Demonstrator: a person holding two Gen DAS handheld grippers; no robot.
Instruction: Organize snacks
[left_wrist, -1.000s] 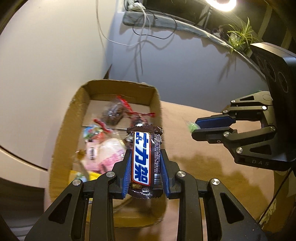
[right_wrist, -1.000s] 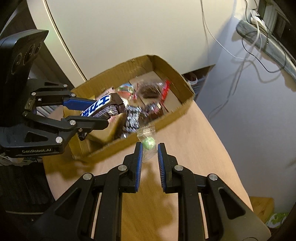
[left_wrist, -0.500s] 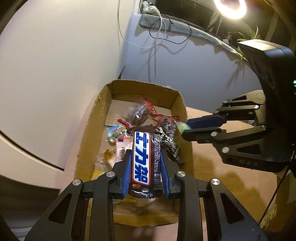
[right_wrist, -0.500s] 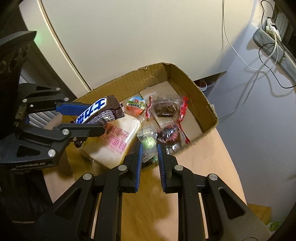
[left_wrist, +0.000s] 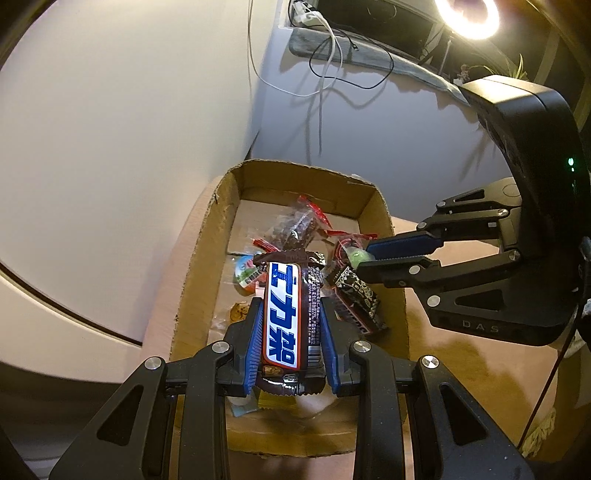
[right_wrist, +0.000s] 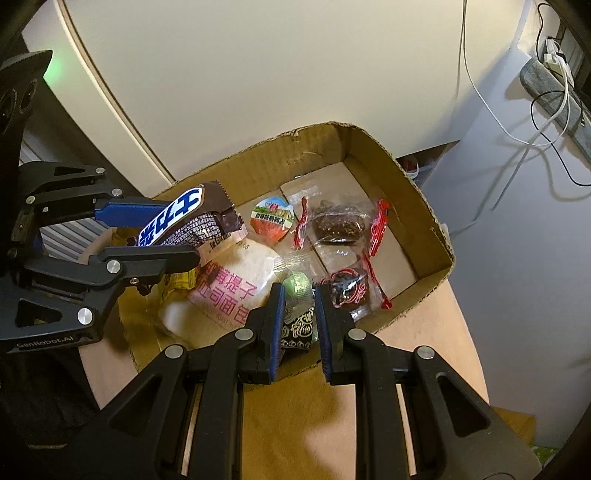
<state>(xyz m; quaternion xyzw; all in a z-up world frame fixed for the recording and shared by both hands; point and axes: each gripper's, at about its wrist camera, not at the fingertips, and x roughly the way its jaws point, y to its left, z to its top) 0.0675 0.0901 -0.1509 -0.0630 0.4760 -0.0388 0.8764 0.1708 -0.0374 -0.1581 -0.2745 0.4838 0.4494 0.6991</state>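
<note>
My left gripper (left_wrist: 291, 314) is shut on a brown chocolate bar (left_wrist: 285, 314) with a blue-and-white label, held above the open cardboard box (left_wrist: 207, 258). The same bar (right_wrist: 177, 221) shows at the left of the right wrist view, over a pink-printed bread pack (right_wrist: 229, 291). My right gripper (right_wrist: 298, 295) is shut on a small green candy in clear wrap (right_wrist: 297, 286), hanging over the box's near wall; the green candy (left_wrist: 354, 254) also peeks out at the right gripper's tips in the left wrist view. Inside the box lie two red-edged dark snack bags (right_wrist: 338, 223), a round jelly cup (right_wrist: 271, 219) and a black patterned packet (left_wrist: 354, 295).
The box sits on a tan round table (right_wrist: 369, 424) whose edge drops off at the right. A pale wall (right_wrist: 258, 74) rises behind the box. White and black cables (left_wrist: 325, 55) hang at the back, and a ring lamp (left_wrist: 469, 18) glares at top right.
Both grippers have moved over the box: the green candy went from above the bare table to above the box's near wall. The chocolate bar now hangs further in over the box contents.
</note>
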